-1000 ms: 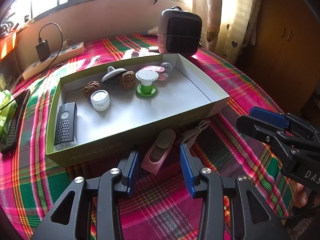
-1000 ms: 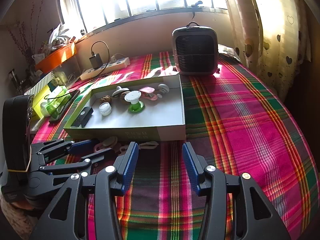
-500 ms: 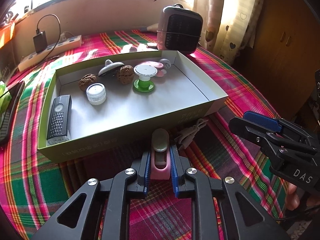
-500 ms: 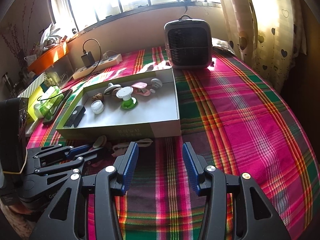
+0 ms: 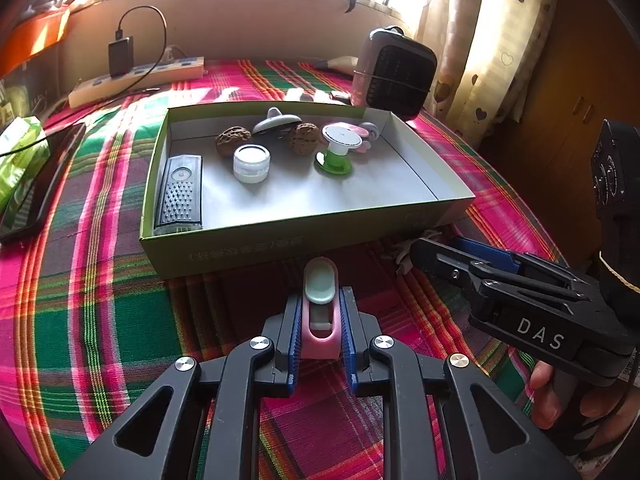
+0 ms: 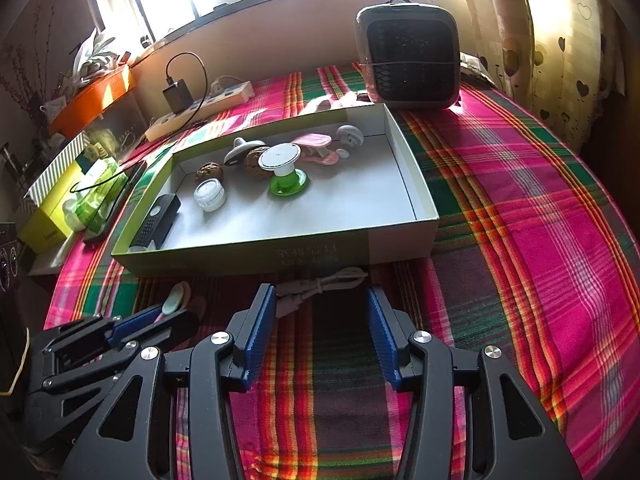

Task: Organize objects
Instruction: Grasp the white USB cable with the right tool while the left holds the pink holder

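My left gripper (image 5: 319, 308) is shut on a pink clip-like object with a pale green top (image 5: 319, 312), held just in front of the green box's near wall (image 5: 256, 246). The clip's tip also shows in the right wrist view (image 6: 175, 301). The box (image 6: 400, 236) holds a black remote (image 5: 178, 196), a white jar (image 5: 251, 163), two walnuts, a green-and-white spool (image 5: 338, 148) and pink items. My right gripper (image 6: 322, 312) is open, and a white coiled cable (image 6: 320, 286) lies between its fingertips on the plaid cloth. The right gripper shows at the right of the left wrist view (image 5: 464, 254).
A grey heater (image 6: 408, 56) stands behind the box. A power strip with a charger (image 6: 200, 106) lies at the back left. A phone (image 5: 36, 188) and a green packet (image 5: 20, 156) lie left of the box. The table's edge curves at the right.
My left gripper went from open around the pink clip to shut on it, then lifted slightly. My right gripper moved forward to the white cable and stayed open.
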